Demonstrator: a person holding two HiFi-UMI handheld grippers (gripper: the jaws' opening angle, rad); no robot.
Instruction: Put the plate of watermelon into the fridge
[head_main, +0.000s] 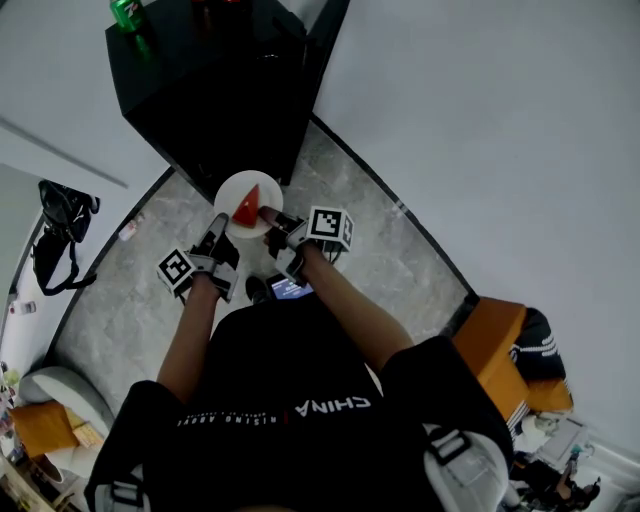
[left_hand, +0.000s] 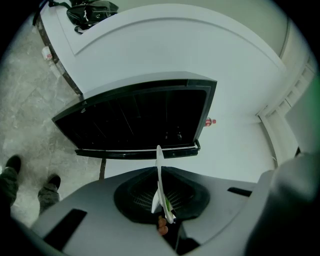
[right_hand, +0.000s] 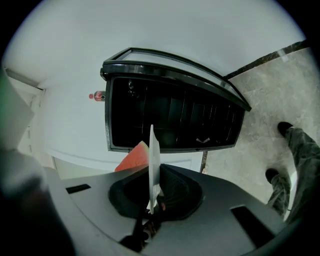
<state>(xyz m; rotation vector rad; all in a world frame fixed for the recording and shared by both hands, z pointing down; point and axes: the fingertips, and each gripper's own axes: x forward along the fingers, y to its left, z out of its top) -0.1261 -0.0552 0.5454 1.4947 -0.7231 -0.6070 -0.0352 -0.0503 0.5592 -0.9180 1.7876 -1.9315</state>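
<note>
A white plate (head_main: 240, 190) with a red watermelon wedge (head_main: 247, 210) is held level just in front of the black fridge (head_main: 215, 80). My left gripper (head_main: 219, 226) is shut on the plate's left rim and my right gripper (head_main: 268, 214) on its right rim. In the left gripper view the plate (left_hand: 159, 175) shows edge-on between the jaws of the left gripper (left_hand: 161, 212), with the fridge's dark glass front (left_hand: 140, 117) ahead. The right gripper view shows the plate edge (right_hand: 153, 160), the wedge (right_hand: 134, 157) beside it, the right gripper (right_hand: 152, 204) and the fridge (right_hand: 172, 117).
A green can (head_main: 127, 12) and a red can (right_hand: 97, 96) stand on top of the fridge. A black bag (head_main: 60, 225) lies by the left wall. An orange seat (head_main: 495, 345) is at the right. The person's feet (right_hand: 290, 165) stand on grey marble floor (head_main: 130, 290).
</note>
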